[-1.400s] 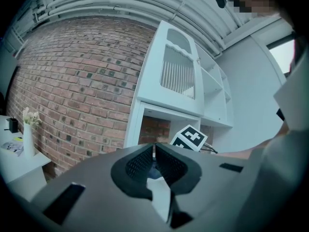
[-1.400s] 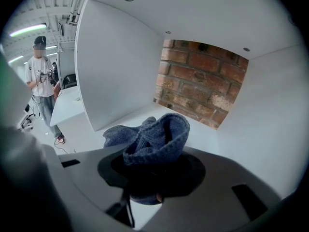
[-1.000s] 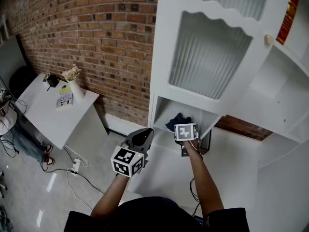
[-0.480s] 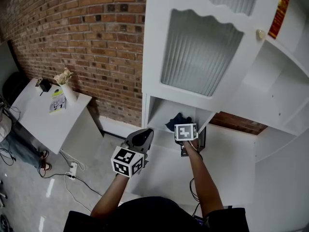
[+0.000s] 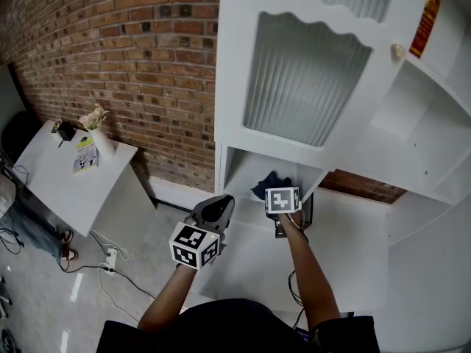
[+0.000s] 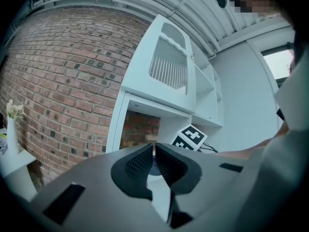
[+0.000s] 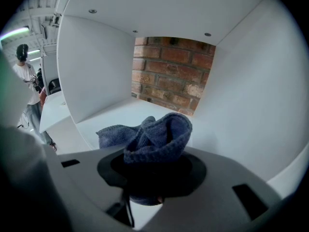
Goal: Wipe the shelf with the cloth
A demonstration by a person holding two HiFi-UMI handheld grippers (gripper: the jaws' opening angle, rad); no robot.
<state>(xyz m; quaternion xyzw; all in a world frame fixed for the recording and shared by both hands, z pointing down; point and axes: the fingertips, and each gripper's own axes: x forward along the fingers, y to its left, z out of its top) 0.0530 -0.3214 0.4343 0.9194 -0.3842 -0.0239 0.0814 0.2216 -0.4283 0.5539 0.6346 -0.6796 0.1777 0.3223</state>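
Right gripper (image 7: 153,178) is clamped tight on the bunched blue cloth (image 7: 157,132), which bulges ahead of my jaws, with the shelf (image 7: 116,114) floor just beyond. I'd press it flat and sweep wall to wall. Left gripper (image 6: 153,154) is pinched together, empty.

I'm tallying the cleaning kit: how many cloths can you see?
1: the blue cloth, bunched in the right tongs, at the low white shelf. More may be hidden behind the cabinet door.

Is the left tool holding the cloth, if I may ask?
No, the left tool is shut on nothing; the right tool grips the cloth.
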